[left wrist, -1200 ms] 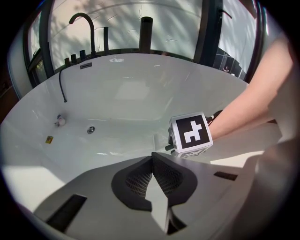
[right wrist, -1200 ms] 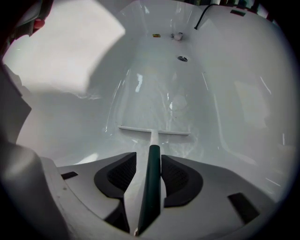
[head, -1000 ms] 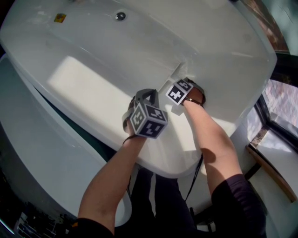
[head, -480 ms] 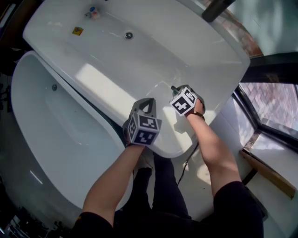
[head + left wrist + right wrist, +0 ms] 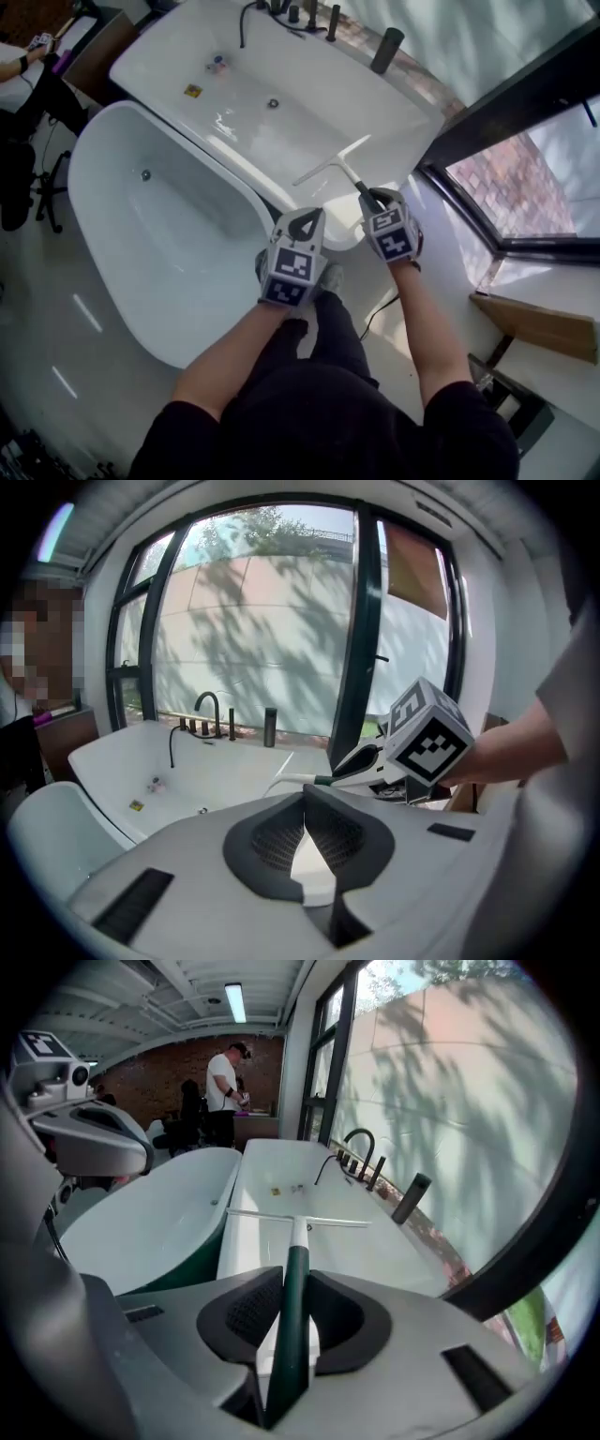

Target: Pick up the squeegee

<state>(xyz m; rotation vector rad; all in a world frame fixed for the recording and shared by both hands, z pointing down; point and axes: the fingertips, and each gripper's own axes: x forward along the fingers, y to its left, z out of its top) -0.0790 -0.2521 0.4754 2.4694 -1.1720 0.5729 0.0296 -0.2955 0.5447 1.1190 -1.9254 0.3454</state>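
The squeegee (image 5: 336,164) has a white blade and a dark green handle (image 5: 294,1296). My right gripper (image 5: 374,200) is shut on that handle, and the blade (image 5: 298,1222) sticks out ahead over the near end of the far bathtub (image 5: 281,56). In the left gripper view the squeegee (image 5: 298,781) shows just beyond my left jaws, held by the right gripper (image 5: 370,761). My left gripper (image 5: 302,219) hovers beside it over the tub rim, its pads (image 5: 281,832) closed together with nothing between them.
A second white bathtub (image 5: 112,169) lies to the left of the first. Black taps (image 5: 305,14) and a dark cylinder (image 5: 386,49) stand at the far tub's end. A dark-framed window (image 5: 525,178) is on the right, a wooden shelf (image 5: 544,328) below it. People (image 5: 225,1096) stand far back.
The squeegee has come up off the tub floor in my right gripper. Both grippers have drawn back toward the body, and the view has pulled away to show both tubs.
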